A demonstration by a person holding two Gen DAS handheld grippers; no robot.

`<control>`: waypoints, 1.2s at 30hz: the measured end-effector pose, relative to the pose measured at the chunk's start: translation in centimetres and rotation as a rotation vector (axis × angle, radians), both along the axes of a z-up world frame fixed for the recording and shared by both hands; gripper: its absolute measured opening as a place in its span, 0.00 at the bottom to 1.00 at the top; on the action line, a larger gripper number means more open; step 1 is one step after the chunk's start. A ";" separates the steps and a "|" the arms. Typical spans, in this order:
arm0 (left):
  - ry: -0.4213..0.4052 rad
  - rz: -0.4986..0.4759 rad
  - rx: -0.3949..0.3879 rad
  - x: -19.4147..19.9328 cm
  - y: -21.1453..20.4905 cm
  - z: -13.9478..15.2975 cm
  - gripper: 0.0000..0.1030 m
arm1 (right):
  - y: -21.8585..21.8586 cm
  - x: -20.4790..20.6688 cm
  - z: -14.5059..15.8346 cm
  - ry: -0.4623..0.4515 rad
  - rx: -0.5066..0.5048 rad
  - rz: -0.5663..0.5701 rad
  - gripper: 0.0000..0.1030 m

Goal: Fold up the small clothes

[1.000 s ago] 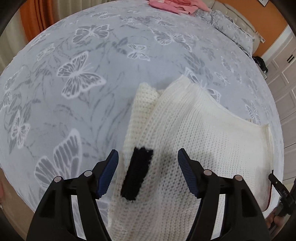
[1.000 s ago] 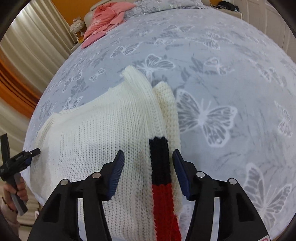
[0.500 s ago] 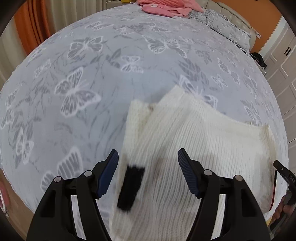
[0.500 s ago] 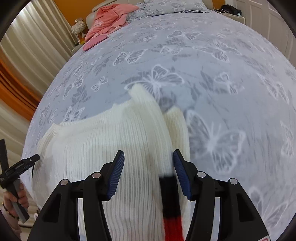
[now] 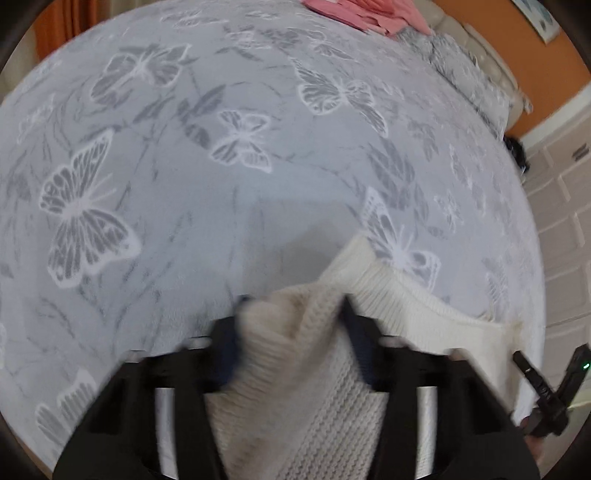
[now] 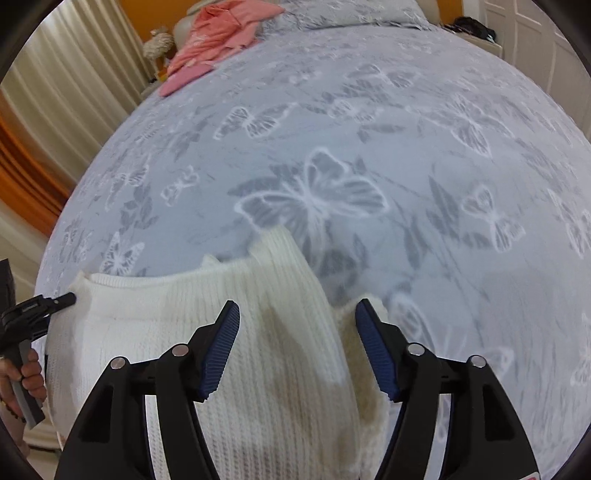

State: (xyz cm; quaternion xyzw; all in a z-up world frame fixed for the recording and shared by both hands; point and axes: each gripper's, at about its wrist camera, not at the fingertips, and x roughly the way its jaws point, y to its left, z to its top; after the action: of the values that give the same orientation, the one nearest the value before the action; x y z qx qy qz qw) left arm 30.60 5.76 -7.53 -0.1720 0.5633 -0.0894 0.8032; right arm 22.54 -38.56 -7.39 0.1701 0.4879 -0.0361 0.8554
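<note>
A cream knitted sweater (image 6: 207, 350) lies on the grey butterfly bedspread (image 6: 332, 155), near its front edge. My left gripper (image 5: 291, 336) is down over the sweater's shoulder and folded sleeve (image 5: 280, 332); the knit bunches up between its wide-apart fingers, and the view is blurred. My right gripper (image 6: 297, 347) is open above the other shoulder, with the sleeve edge (image 6: 354, 343) between its blue pads. The sleeve's black and red cuffs are hidden under the grippers.
Pink clothes (image 6: 218, 33) lie at the far end of the bed, also in the left wrist view (image 5: 369, 14). Pillows (image 5: 469, 70) sit at the headboard. Curtains (image 6: 62, 74) hang on one side and white cupboards (image 5: 561, 221) stand on the other.
Both grippers have moved forward along the sweater toward its shoulders and lower onto it. The black and red cuffs have passed out of sight. Cloth now bunches between the left fingers.
</note>
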 end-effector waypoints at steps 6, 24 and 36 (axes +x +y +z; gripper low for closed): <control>-0.106 -0.023 -0.079 -2.5 1.2 3.3 0.20 | 1.1 -1.7 3.7 -0.105 0.024 0.039 0.07; -0.279 -0.080 -0.194 -25.9 6.9 12.8 0.07 | 5.2 -30.1 13.7 -0.309 0.086 0.032 0.07; -0.203 -0.438 -0.109 -25.6 -3.6 10.1 0.64 | 8.4 -32.8 12.4 -0.277 0.111 0.083 0.07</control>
State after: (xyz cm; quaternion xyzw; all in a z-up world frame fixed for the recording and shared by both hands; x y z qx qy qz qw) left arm 5.04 2.18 2.54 -0.0789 0.4980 -0.3084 0.8067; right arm -10.24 -30.19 5.00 0.2002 0.3730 0.0501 0.9046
